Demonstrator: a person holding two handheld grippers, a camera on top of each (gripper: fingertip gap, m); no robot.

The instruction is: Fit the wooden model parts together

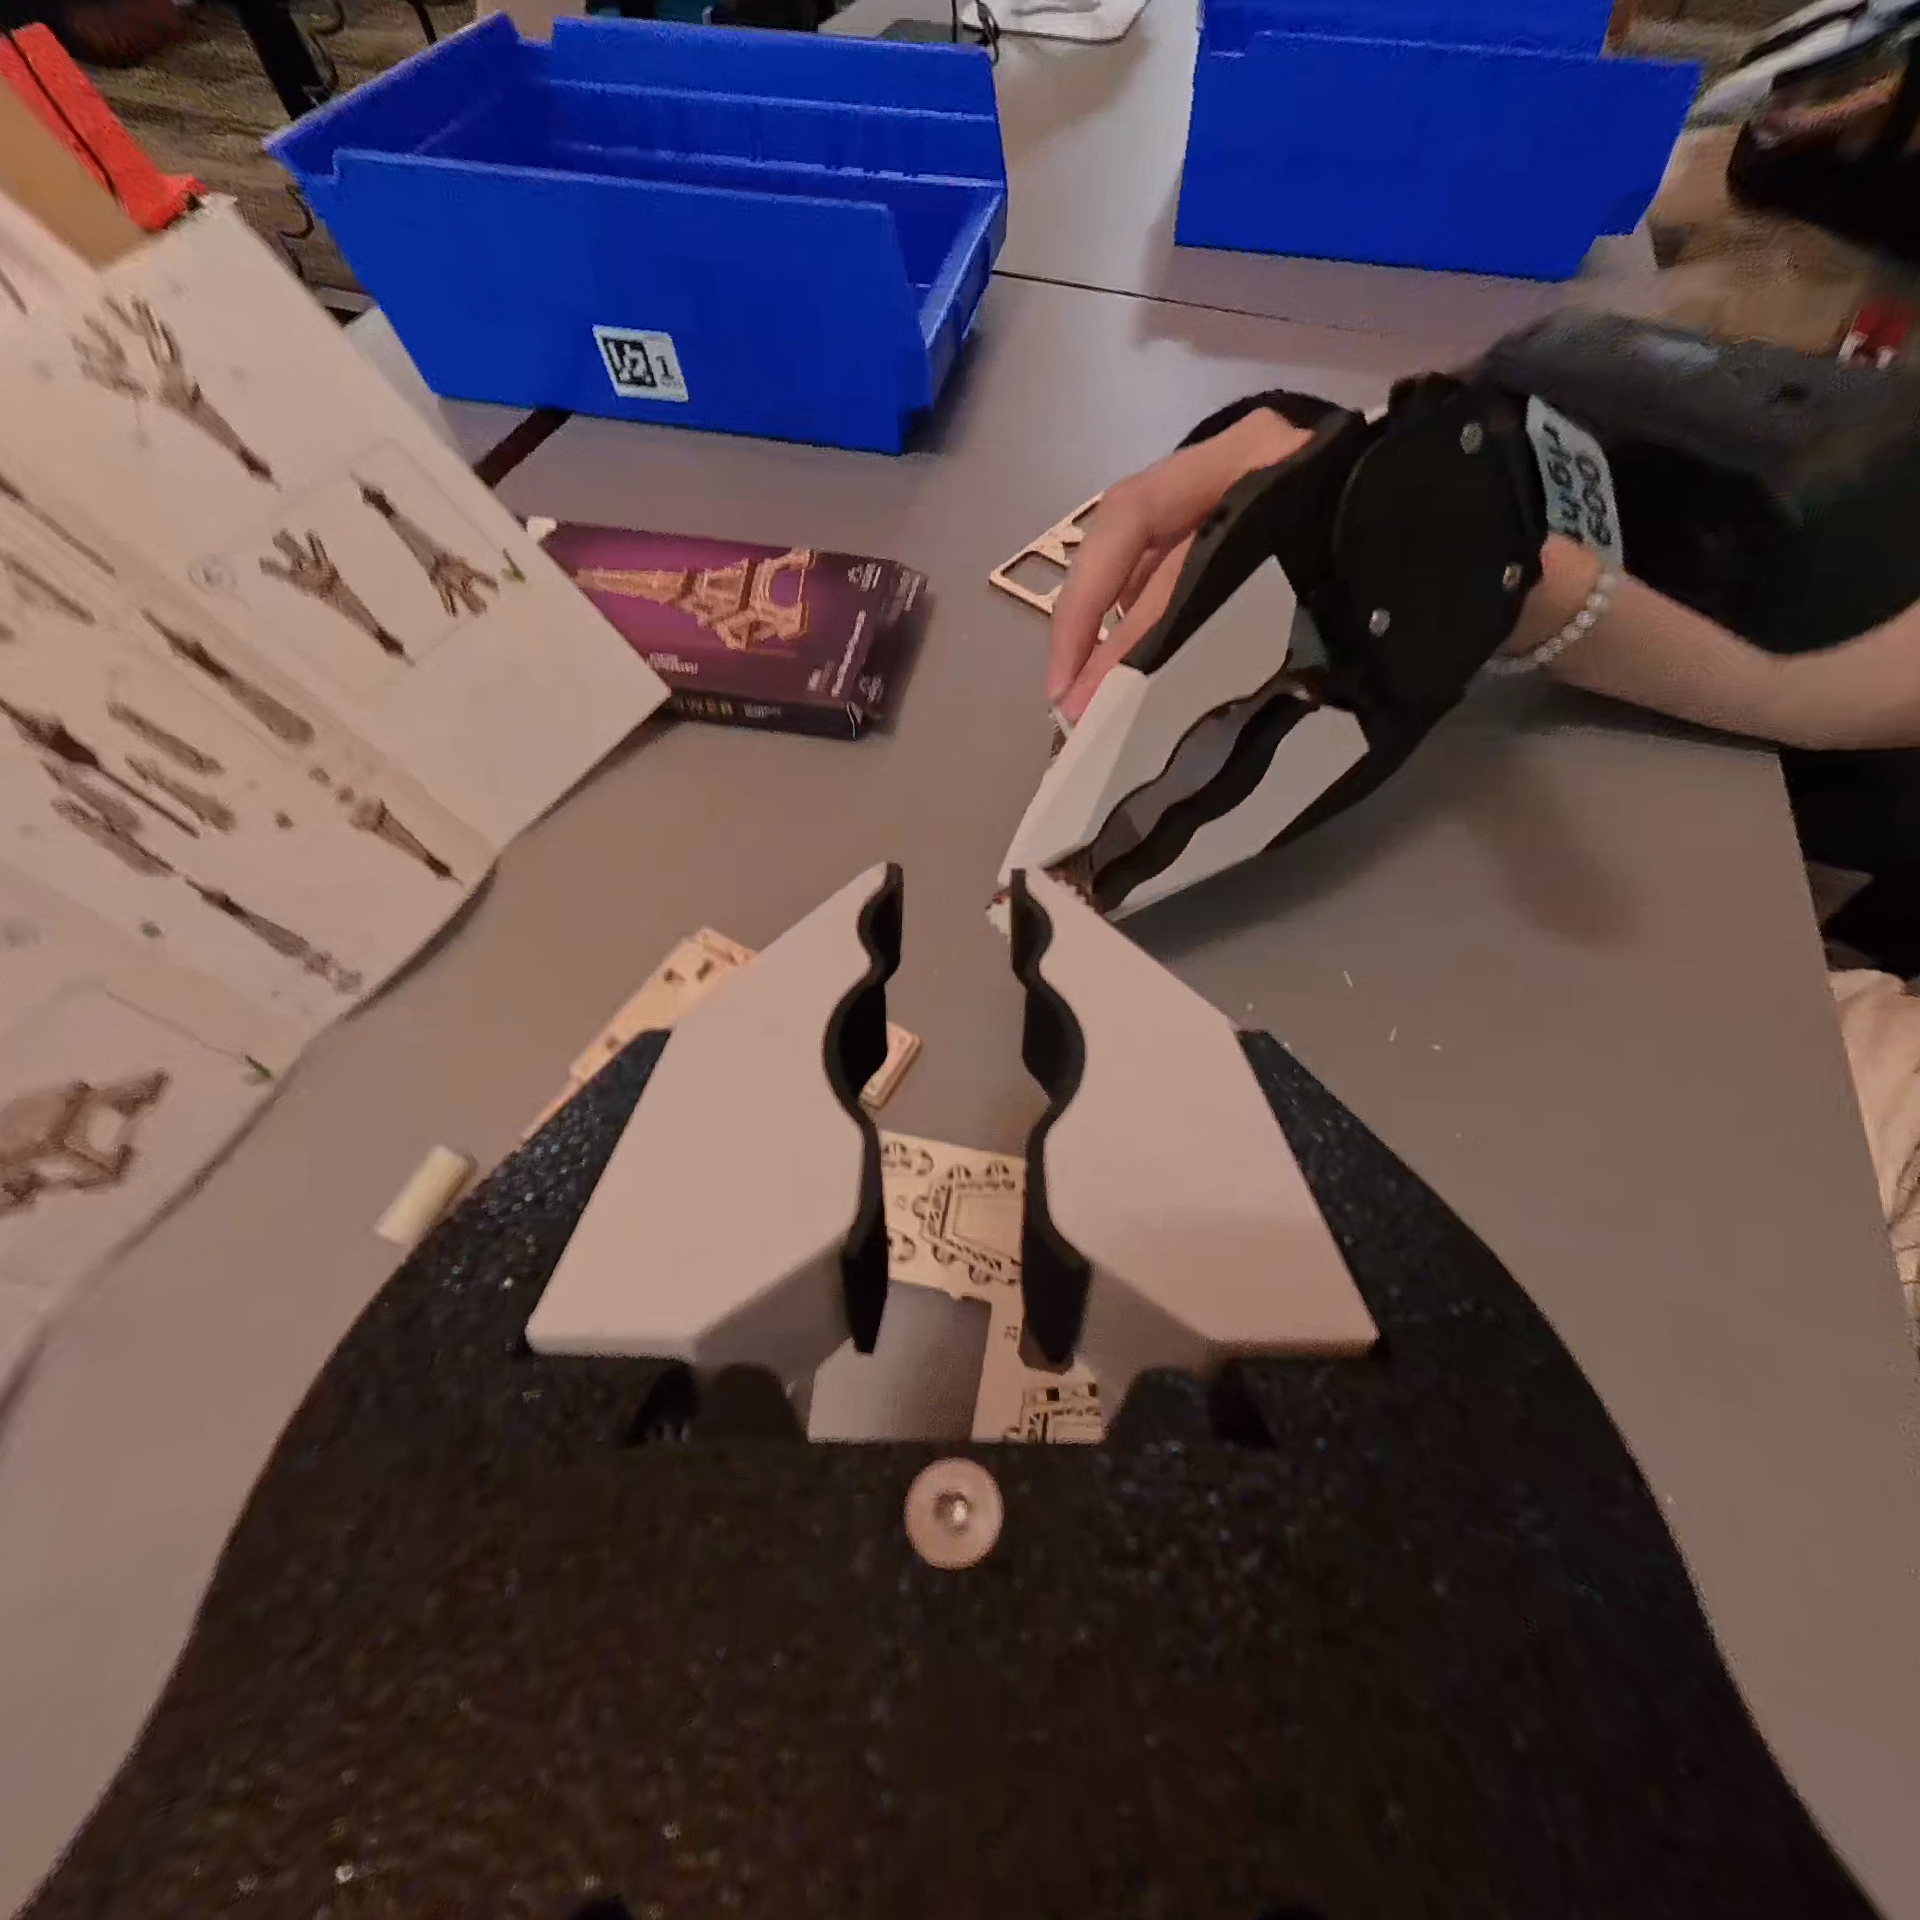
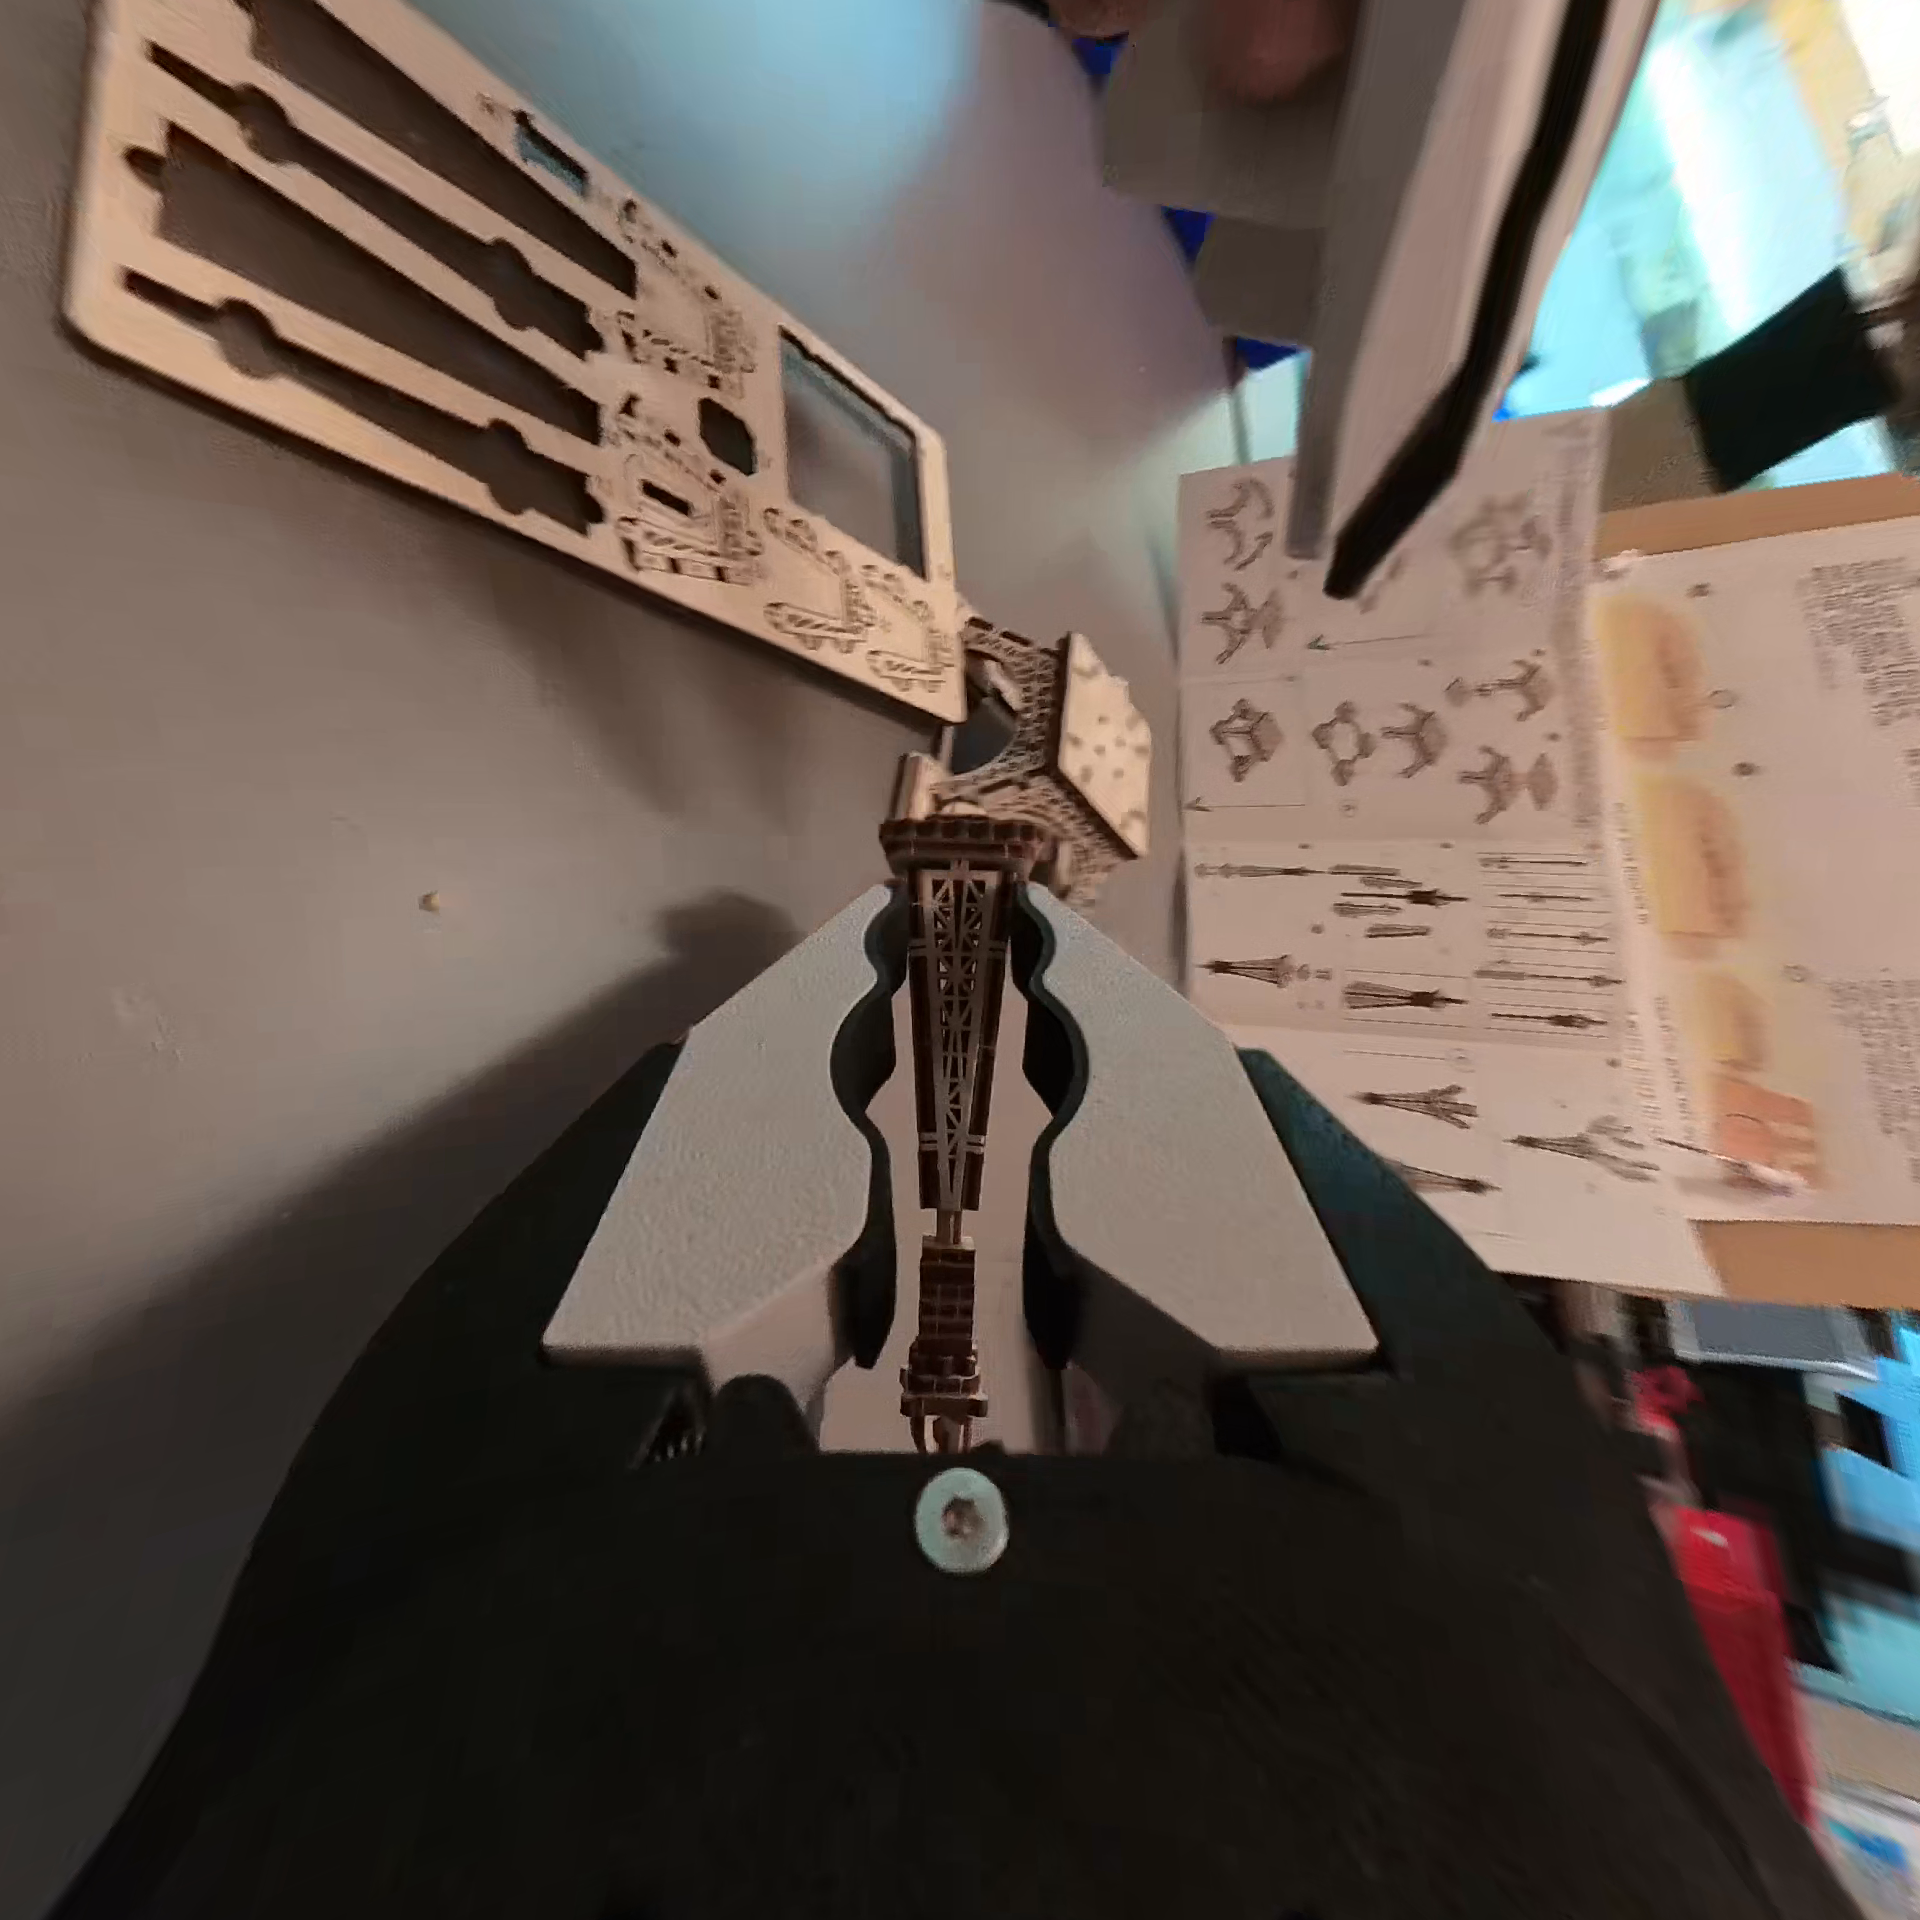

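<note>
Right gripper (image 2: 956,914): clenched on tower spire (image 2: 954,1049), wide end outward, almost touching tower base (image 2: 1049,748) just beyond on the grey table (image 2: 312,935). Left gripper (image 1: 951,904): released, holding nothing, close by. Punched-out wooden sheet (image 2: 343,281) far left. Judged light, thin, brittle lattice; best held along solid side rails, seated with gentle pressure.

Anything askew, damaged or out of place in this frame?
Nothing looks damaged. The right gripper holds the wooden tower spire lengthwise between its fingers; the tower base lies tipped on its side on the table. The left gripper is open and empty.
</note>
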